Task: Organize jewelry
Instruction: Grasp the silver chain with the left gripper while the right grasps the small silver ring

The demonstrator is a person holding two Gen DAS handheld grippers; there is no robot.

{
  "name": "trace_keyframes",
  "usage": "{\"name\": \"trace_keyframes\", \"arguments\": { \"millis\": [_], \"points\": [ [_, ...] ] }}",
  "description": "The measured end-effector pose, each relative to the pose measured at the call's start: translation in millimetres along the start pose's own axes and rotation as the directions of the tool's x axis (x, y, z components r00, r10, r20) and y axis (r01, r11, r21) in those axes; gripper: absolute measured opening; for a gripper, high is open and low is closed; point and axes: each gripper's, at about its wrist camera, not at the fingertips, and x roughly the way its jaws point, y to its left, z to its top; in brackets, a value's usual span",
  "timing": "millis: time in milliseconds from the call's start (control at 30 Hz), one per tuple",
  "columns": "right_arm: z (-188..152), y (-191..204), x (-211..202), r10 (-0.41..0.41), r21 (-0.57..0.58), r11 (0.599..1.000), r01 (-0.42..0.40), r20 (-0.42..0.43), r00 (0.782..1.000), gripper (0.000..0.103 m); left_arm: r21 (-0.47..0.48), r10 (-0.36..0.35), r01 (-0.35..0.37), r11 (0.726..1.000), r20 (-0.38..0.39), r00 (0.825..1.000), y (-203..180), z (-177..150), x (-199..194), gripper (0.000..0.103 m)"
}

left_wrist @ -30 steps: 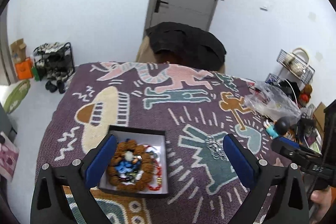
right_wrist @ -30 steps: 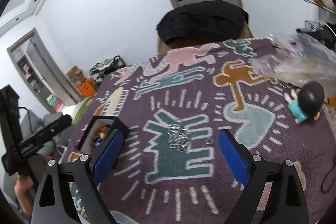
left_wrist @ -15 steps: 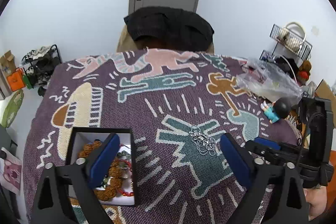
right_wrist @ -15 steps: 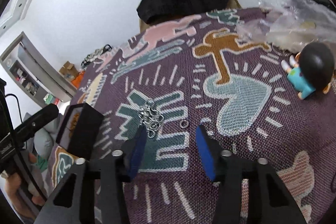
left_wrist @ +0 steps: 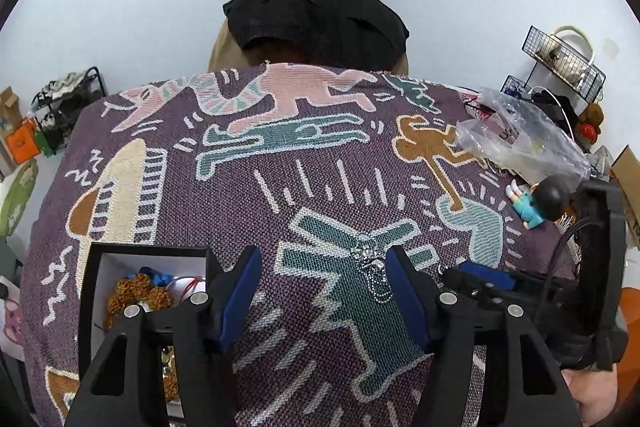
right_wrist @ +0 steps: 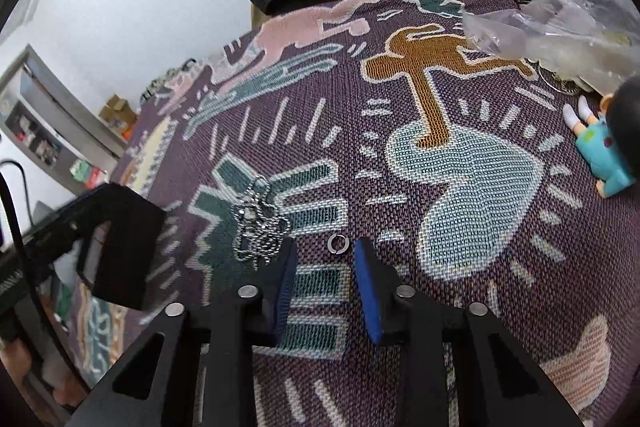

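Silver ring point(right_wrist: 338, 242) lies just ahead of the half-open right gripper point(right_wrist: 323, 259), aligned for pinching; left gripper point(left_wrist: 322, 279), empty, straddles the chain point(left_wrist: 370, 263).

Silver chain point(right_wrist: 260, 227) heaped on blanket, small ring point(right_wrist: 338, 242) beside it

I see a purple woven cloth point(right_wrist: 400, 99) patterned with pink, teal, brown and pale-blue figures, a silver chain point(right_wrist: 260, 223) and silver ring point(right_wrist: 338, 242), a black white-lined box point(left_wrist: 148, 255), blue pads point(right_wrist: 366, 287).
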Motion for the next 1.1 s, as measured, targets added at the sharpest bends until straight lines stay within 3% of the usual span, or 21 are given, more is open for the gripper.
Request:
{"name": "trace_keyframes", "arguments": {
  "millis": [133, 433, 867, 1100],
  "points": [
    [-1, 2, 12, -0.032, -0.02, 0.999, 0.032, -0.014, 0.999, 0.02, -0.002, 0.004, -0.004, 1.0, -0.001, 1.0, 0, 3, 4, 0.065],
    [3, 17, 18, -0.128, -0.086, 0.988, 0.129, 0.008, 0.992, 0.02, -0.012, 0.01, -0.01, 1.0, -0.008, 1.0, 3, 5, 11, 0.065],
    [14, 17, 24, -0.122, -0.085, 0.989, 0.12, -0.021, 0.992, 0.019, -0.012, 0.012, -0.013, 1.0, -0.02, 1.0, 2, 6, 17, 0.065],
    [10, 13, 18, -0.118, -0.1, 0.988, 0.116, -0.016, 0.993, 0.014, -0.002, 0.001, -0.001, 1.0, -0.033, 0.999, -6, 6, 23, 0.065]
  ]
}}
